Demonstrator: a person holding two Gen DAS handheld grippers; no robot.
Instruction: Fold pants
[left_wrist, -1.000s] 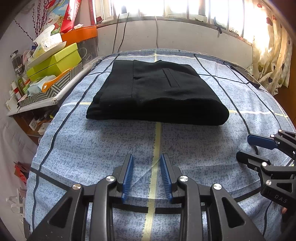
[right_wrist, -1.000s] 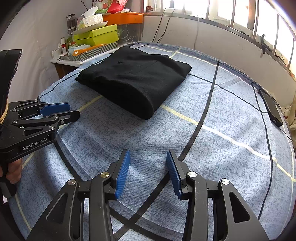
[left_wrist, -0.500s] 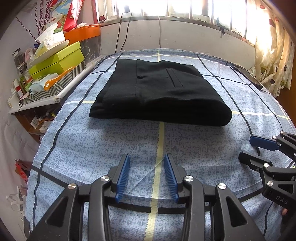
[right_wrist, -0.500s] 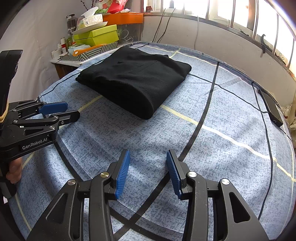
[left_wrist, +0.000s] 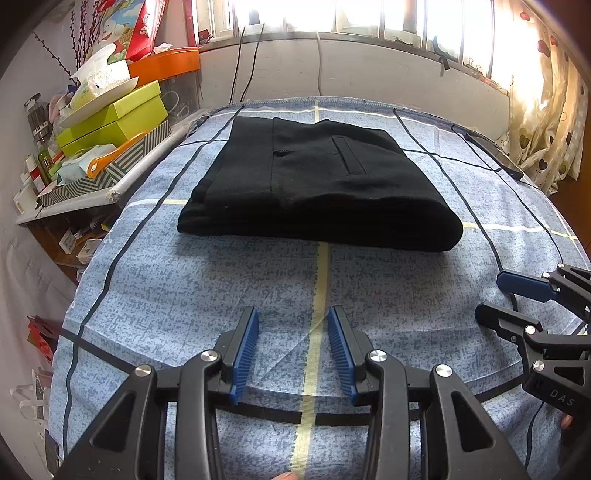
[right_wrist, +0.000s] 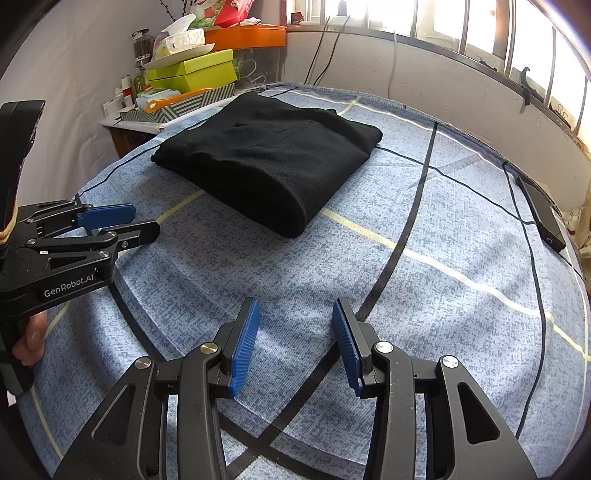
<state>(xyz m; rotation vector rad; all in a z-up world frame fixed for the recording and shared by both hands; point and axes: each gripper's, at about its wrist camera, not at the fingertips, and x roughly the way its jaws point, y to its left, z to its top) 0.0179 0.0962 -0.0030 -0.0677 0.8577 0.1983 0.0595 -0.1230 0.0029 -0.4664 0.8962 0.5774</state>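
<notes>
Left gripper (left_wrist: 292, 315) at 6 o'clock, tilted downward, jaws just opened wider, nothing between the pads. Right gripper (right_wrist: 295, 308) also low at 6 o'clock, tilted downward, jaws apart and empty.

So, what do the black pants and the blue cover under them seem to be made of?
The black pants look like a thick, matte, slightly fuzzy cloth, maybe wool or fleece: no shine, soft rounded fold edges. The blue cover looks like thin woven printed fabric, with a speckled pattern and fine creases.
</notes>
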